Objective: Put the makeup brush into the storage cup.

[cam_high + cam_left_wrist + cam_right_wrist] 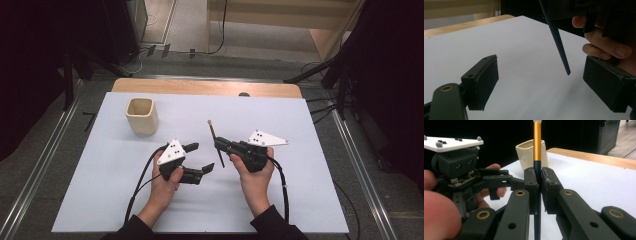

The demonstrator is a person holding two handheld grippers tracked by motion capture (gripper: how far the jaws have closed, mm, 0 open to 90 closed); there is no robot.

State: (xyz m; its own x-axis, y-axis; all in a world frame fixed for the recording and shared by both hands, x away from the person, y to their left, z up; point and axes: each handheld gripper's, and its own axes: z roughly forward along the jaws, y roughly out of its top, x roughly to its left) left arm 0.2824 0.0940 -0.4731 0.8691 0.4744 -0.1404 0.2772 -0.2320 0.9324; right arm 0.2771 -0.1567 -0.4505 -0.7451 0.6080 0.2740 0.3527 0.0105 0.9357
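Observation:
A thin paintbrush (214,137) with a dark blue handle, gold ferrule and pale tip stands tilted above the table. My right gripper (219,145) is shut on its handle; in the right gripper view the pads (531,182) clamp the brush (537,145) just below the ferrule. My left gripper (201,157) is open beside it, jaws spread wide. In the left gripper view the handle's pointed lower end (557,42) hangs between the jaws (544,85), nearer the right-hand one, touching neither pad.
A cream square cup (141,116) stands upright and empty at the back left of the white sheet (150,200), also behind the brush in the right gripper view (526,155). A wooden table edge (200,87) runs along the far side.

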